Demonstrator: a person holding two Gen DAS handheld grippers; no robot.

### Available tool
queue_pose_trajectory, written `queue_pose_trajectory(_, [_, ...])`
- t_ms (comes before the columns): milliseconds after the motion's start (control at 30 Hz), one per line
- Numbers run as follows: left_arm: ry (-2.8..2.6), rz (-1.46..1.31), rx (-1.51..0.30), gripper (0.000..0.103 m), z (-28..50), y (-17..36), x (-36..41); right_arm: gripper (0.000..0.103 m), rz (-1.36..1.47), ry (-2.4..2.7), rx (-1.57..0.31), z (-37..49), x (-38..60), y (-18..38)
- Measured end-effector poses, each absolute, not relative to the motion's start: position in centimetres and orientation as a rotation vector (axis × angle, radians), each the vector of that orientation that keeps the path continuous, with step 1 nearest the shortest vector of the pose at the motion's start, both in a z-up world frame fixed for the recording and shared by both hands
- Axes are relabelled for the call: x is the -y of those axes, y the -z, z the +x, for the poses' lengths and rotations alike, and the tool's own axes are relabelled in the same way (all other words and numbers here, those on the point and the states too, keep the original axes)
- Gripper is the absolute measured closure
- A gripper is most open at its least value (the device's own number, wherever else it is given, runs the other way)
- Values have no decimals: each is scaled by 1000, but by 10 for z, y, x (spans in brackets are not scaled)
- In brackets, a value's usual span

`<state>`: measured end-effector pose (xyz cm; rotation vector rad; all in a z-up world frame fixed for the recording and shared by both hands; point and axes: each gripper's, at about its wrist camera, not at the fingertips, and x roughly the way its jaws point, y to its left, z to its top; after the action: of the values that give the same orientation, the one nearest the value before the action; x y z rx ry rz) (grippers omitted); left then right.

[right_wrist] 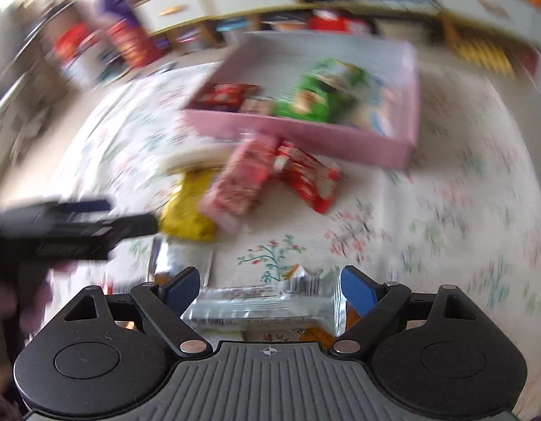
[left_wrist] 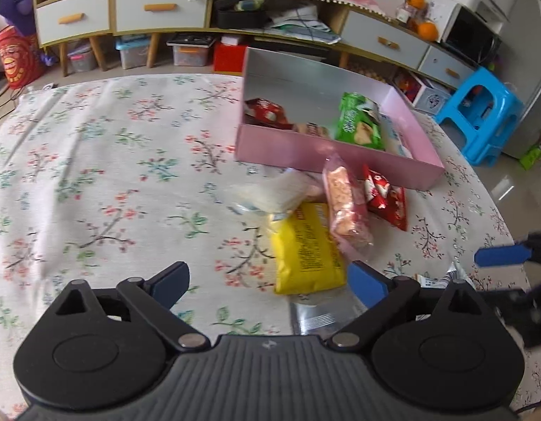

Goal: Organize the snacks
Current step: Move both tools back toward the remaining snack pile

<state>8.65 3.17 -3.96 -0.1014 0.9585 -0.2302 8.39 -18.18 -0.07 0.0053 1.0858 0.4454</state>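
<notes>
A pink box [left_wrist: 326, 152] [right_wrist: 305, 133] on the floral tablecloth holds a green snack bag [left_wrist: 358, 122] [right_wrist: 316, 94], a red packet [left_wrist: 267, 112] and others. In front lie a yellow packet [left_wrist: 305, 249] [right_wrist: 189, 210], a pink packet [left_wrist: 344, 203] [right_wrist: 242, 179], a red packet [left_wrist: 386, 196] [right_wrist: 309, 179] and a white packet [left_wrist: 270, 193]. My left gripper [left_wrist: 267, 280] is open over the cloth beside the yellow packet. My right gripper [right_wrist: 270, 289] is open, its fingers either side of a silver-white wrapped snack [right_wrist: 263, 301]. The right wrist view is blurred.
A silver foil packet [left_wrist: 323, 315] [right_wrist: 179, 263] lies by the left gripper. Cabinets with drawers [left_wrist: 158, 10] stand behind the table, with storage bins beneath. A blue plastic stool [left_wrist: 481, 112] stands at the right. The table edge curves at the right.
</notes>
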Motion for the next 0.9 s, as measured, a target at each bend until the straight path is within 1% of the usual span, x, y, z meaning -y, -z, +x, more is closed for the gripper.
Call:
queue_pose_trajectory(100, [245,-104,-961,13,88,45,-25,14,-131,-549,-1052,77,176,-5])
queue_pose_trajectory(267, [245,-104,-957,15,88,48,-19,14,-284,-632,-1088,69,164,6])
queue_pose_trajectory(367, [250,-105,-952,18,89,49,-15,14,-381,-634,-1103,64,154,19])
queue_pose_trajectory(433, [250,-101,-950,21,91,50,-12,13,-458,-623,-1081,58,146,29])
queue_pose_trajectory(500, [250,-94,-955,31,93,53,-8,13,-525,-613,-1045,54,139,34])
queue_pose_trajectory(600, [242,-87,-961,36,95,57,-5,13,-537,-592,-1019,56,133,40])
queue_pose_trajectory(833, [262,0,-953,38,95,58,3,15,-486,-554,-993,67,129,47])
queue_pose_trajectory(900, [272,6,-960,44,96,57,1,16,-462,-536,-1004,73,132,47])
